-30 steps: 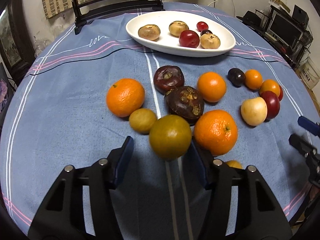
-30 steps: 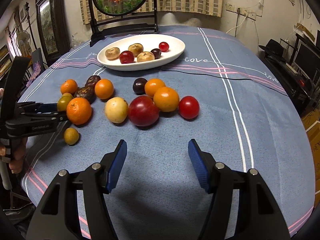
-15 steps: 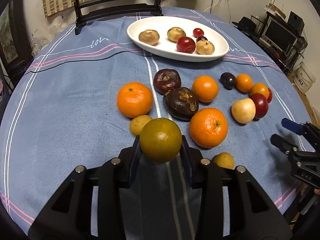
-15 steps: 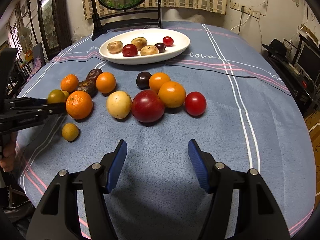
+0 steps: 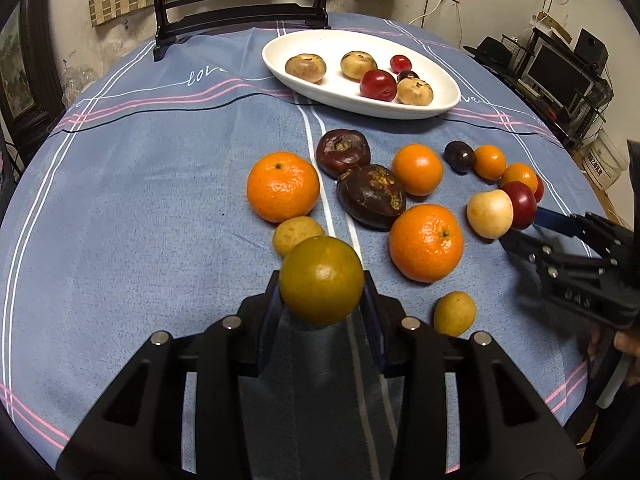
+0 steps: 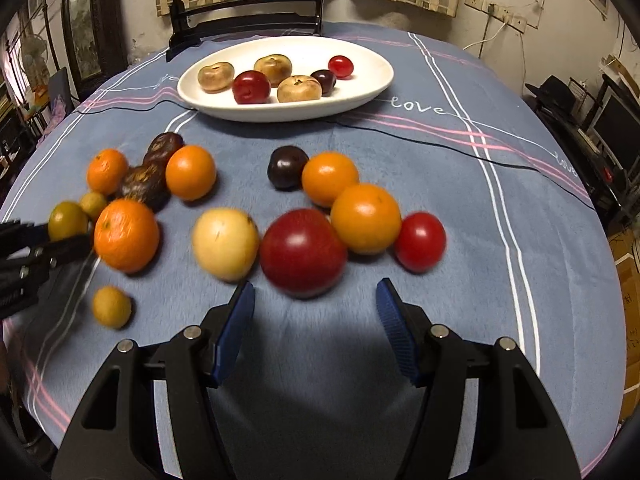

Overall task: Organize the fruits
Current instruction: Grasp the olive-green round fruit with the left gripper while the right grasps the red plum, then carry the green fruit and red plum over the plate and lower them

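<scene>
In the lower middle of the left wrist view the left gripper (image 5: pixel 322 300) is clamped on a green-skinned citrus (image 5: pixel 321 280), its blue pads pressing the fruit's two flanks at the widest part, which seems the sensible hold for a round thing that would roll out of an off-centre pinch. The fruit appears lifted just clear of the blue tablecloth (image 5: pixel 132 208), with a small yellow fruit (image 5: pixel 298 234) showing just behind it. The white oval dish (image 5: pixel 444 104) sits in the upper middle of the frame and already carries tan, red and dark fruits, so it is likely the collecting place, and the held citrus probably has to travel up the frame over the loose pile to reach it. That pile lies between gripper and dish: a large orange (image 5: pixel 426 242) at right centre, another orange (image 5: pixel 283 186) at left centre, and two dark brown-purple fruits (image 5: pixel 371 196) between them. In the right wrist view the right gripper (image 6: pixel 316 312) stands released at the bottom centre, nothing between its jaws, and they frame a big red fruit (image 6: pixel 303 252) just ahead, with a pale yellow fruit (image 6: pixel 225 243) touching it on the left. That aim suggests the red fruit is its next pick; the blur there hides fine detail.
</scene>
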